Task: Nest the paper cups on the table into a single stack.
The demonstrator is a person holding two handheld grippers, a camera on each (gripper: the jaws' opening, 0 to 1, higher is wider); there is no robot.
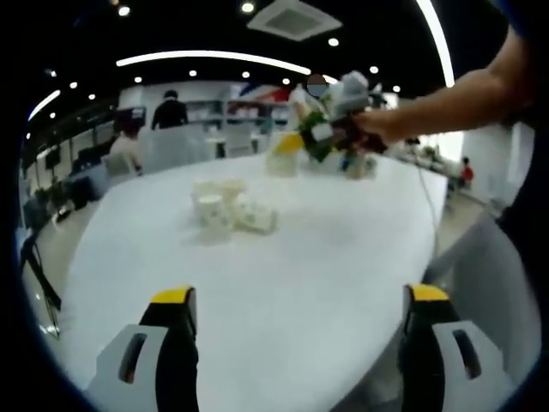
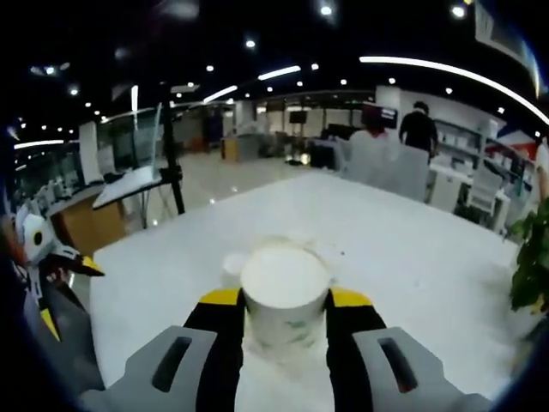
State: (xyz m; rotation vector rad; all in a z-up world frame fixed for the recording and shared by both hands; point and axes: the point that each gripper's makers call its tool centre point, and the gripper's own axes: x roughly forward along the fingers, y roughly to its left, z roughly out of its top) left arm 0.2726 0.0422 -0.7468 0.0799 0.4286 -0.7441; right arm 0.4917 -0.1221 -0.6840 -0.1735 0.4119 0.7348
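A cluster of white paper cups (image 1: 221, 209) stands in the middle of the white table (image 1: 283, 283), and one cup (image 1: 259, 219) lies on its side at the cluster's right. My left gripper (image 1: 298, 296) hovers over the near part of the table, open and empty, well short of the cluster. In the left gripper view a hand holds my right gripper (image 1: 330, 129) above the far side of the table with a pale cup (image 1: 281, 160) at its jaws. In the right gripper view my right gripper (image 2: 285, 297) is shut on a white paper cup (image 2: 285, 279).
Small potted plants (image 1: 356, 163) stand at the table's far edge, and green leaves (image 2: 530, 257) show at the right. Chairs, desks and people fill the office behind. The left gripper (image 2: 43, 257) shows at the left edge. The table's edge (image 2: 120, 257) runs off to the left.
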